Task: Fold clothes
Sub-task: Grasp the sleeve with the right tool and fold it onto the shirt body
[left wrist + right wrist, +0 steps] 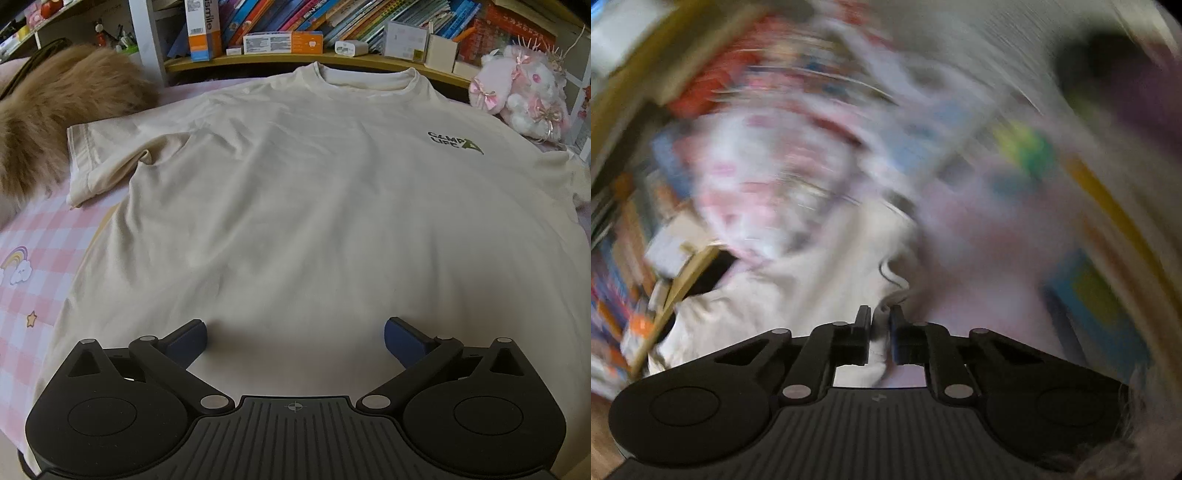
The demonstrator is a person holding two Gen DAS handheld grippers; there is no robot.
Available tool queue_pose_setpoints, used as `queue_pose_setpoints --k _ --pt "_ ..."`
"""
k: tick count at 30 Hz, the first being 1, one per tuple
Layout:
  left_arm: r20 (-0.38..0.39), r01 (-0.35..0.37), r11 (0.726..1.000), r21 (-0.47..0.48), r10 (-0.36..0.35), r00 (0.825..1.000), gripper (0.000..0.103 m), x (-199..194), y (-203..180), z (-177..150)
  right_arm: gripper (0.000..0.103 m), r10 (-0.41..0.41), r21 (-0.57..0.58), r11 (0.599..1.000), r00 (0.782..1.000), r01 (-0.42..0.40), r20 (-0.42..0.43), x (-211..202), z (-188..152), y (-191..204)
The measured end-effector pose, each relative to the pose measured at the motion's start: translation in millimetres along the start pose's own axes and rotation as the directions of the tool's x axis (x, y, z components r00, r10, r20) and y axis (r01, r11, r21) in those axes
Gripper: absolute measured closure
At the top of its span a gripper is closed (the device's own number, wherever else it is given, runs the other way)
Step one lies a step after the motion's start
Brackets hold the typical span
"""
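Shirt (pixel 295 192) lies flat on the bed, unfolded. Left gripper (pixel 295 341) hangs spread over its hem; right gripper (pixel 880 332) pinches its edge.

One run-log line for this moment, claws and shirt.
cream T-shirt: flat, unfolded, on pink checked sheet | left claw: open above hem | right claw: shut on shirt edge, view blurred

Both wrist views look steeply down, close over one T-shirt (pixel 314 206).
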State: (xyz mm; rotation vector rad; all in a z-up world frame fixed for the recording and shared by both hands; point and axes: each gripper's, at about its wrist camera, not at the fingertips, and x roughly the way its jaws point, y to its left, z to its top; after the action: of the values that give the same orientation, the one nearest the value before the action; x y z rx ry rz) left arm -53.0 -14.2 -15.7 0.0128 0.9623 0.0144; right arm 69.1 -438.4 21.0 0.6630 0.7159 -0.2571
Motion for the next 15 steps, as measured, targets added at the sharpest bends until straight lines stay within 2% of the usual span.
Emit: queue_pose_setpoints --k 2,4,5,6,8,10,11,12,13,15 --pt "-0.001 -0.002 1.000 -0.002 0.002 1.000 0.000 -0.3 -0.3 -0.1 0.095 0.074 -0.211 0.975 0.996 -0.063 0.045 -0.8 -3.7 42.3" --pt "-0.003 -0.005 1.000 -0.005 0.005 1.000 0.000 -0.5 -0.3 -0.4 0.095 0.166 -0.416 0.899 0.986 -0.138 0.032 0.8 -14.6 85.1" --pt "-0.003 -0.006 1.000 -0.006 0.006 1.000 0.000 -0.7 -0.3 -0.6 0.095 0.213 -0.508 0.842 0.977 -0.182 0.002 2.8 -22.1 105.6" --pt "-0.004 -0.007 1.000 -0.007 0.007 1.000 0.000 -0.8 -0.3 -0.7 0.095 0.255 -0.588 0.771 0.965 -0.243 -0.064 7.9 -33.0 124.3" --pt "-0.002 -0.009 1.000 -0.013 0.009 1.000 0.000 -1.3 0.1 -1.7 0.094 0.275 -0.694 0.617 0.928 -0.371 -0.251 19.4 -60.5 152.9" --pt "0.000 -0.012 1.000 -0.016 0.012 1.000 0.000 -1.6 -0.3 -2.4 0.080 0.236 -0.738 0.510 0.897 -0.442 -0.374 30.9 -89.8 165.3" --pt "0.001 -0.013 1.000 -0.018 0.013 1.000 0.000 -1.7 -0.4 -2.7 0.052 0.218 -0.752 0.496 0.901 -0.434 -0.376 33.8 -99.5 165.3" --pt "0.003 -0.014 1.000 -0.020 0.014 1.000 0.000 -2.0 -0.4 -3.4 0.035 0.219 -0.754 0.506 0.908 -0.419 -0.357 33.7 -103.3 162.9" --pt "0.005 -0.015 1.000 -0.022 0.015 1.000 0.000 -2.3 -0.4 -4.1 0.035 0.220 -0.755 0.518 0.915 -0.403 -0.337 33.4 -106.8 160.4" --pt "0.011 -0.015 1.000 -0.022 0.016 1.000 0.000 -2.7 -0.4 -4.9 0.036 0.258 -0.691 0.558 0.888 -0.459 -0.382 31.9 -101.2 152.1"
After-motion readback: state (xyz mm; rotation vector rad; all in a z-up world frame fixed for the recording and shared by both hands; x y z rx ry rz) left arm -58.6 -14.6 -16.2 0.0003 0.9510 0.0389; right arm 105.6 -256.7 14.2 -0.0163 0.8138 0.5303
